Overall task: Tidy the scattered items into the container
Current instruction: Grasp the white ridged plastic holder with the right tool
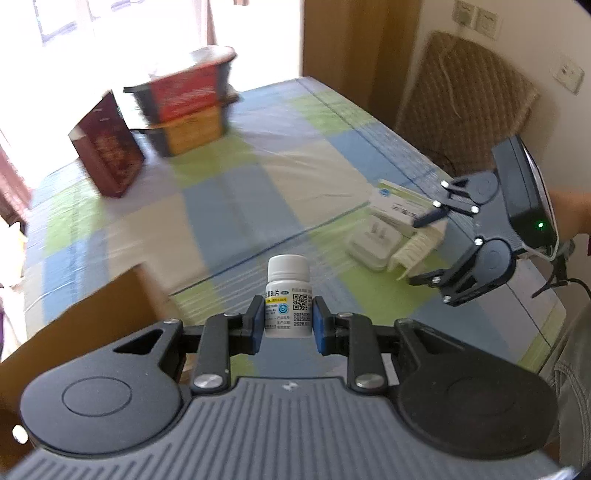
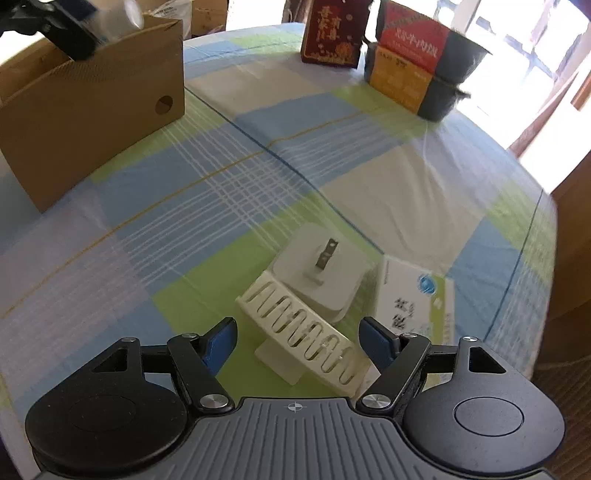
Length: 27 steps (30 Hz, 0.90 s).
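Observation:
My left gripper (image 1: 288, 319) is shut on a small white pill bottle (image 1: 288, 295), held above the table beside the cardboard box (image 1: 92, 317). The same gripper (image 2: 77, 29) shows blurred over the box (image 2: 92, 107) in the right wrist view. My right gripper (image 2: 297, 338) is open, its blue pads on either side of a cream slotted rack (image 2: 303, 339) lying on the cloth. Behind the rack lie a white plug adapter (image 2: 321, 269) and a white and green medicine box (image 2: 413, 295). In the left wrist view the right gripper (image 1: 424, 247) hovers over the adapter (image 1: 373, 243) and rack (image 1: 417, 247).
A dark red carton (image 2: 332, 33) and two stacked instant-noodle bowls (image 2: 417, 59) stand at the table's far side. A chair with a checked cushion (image 1: 465, 96) stands by the wall beyond the table edge. A checked cloth (image 2: 258, 166) covers the table.

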### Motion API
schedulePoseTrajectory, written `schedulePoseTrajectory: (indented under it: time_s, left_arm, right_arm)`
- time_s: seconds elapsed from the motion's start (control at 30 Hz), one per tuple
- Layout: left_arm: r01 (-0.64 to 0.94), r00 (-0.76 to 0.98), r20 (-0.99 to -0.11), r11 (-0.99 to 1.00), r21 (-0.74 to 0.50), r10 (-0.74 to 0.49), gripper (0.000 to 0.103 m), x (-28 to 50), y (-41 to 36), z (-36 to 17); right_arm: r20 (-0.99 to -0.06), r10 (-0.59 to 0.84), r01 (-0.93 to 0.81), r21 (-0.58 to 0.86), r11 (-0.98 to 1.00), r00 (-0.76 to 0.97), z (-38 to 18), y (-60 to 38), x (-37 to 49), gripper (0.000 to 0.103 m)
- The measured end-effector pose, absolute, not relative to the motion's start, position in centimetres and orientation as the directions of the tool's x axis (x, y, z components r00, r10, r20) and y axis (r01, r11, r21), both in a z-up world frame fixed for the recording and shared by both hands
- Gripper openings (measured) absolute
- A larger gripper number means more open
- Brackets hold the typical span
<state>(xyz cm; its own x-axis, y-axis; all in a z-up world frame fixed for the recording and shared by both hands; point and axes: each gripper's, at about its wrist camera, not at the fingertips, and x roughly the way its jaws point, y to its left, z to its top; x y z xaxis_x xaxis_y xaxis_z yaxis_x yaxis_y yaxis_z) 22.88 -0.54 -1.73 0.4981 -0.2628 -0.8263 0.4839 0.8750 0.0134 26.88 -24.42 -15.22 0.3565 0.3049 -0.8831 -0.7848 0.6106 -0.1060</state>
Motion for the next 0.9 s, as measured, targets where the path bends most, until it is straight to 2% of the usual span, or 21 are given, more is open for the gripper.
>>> schedulePoseTrajectory:
  time_s: [0.03,0.07,0.23,0.57,0.6,0.63,0.9]
  left_arm:
    - [0.470,0.507,-0.824,0.882,0.017,-0.255,0.022,22.6,0.4,-1.3]
    - [0.455,0.515,-0.821,0.890,0.020,-0.245,0.022,22.4,1.4,-0.9]
    - [0.360,0.550,-0.815,0.932,0.034,-0.182,0.022,21.7,6.6,0.6]
    - [0.179,0.548,-0.835,0.982,0.068,-0.042,0.022,20.5,15.9,0.9]
    - [0.165,0.543,-0.839,0.983,0.075,-0.027,0.022,20.4,16.6,0.7]
    - [0.150,0.538,-0.843,0.985,0.081,-0.013,0.022,20.3,17.5,0.6]
    - [0.065,0.476,-0.879,0.996,0.067,0.028,0.022,20.8,21.8,-2.3]
  right_arm:
    - [-0.893,0.297,-0.785,-0.092,0.613,0.337,-15.2,-24.3,26.9,0.054]
    - [-0.904,0.287,-0.784,-0.080,0.615,0.318,-15.3,-24.1,26.9,0.041]
    - [-0.923,0.277,-0.778,-0.036,0.628,0.267,-15.3,-23.6,26.2,0.041]
    - [-0.924,0.239,-0.700,-0.042,0.713,0.299,-15.5,-21.9,26.8,0.041]
    - [-0.924,0.231,-0.693,-0.048,0.719,0.304,-15.5,-21.8,26.7,0.040]
    - [-0.925,0.231,-0.684,-0.041,0.728,0.302,-15.5,-21.8,26.6,0.031]
    - [-0.925,0.274,-0.566,0.080,0.820,0.265,-14.6,-22.0,25.2,0.030]
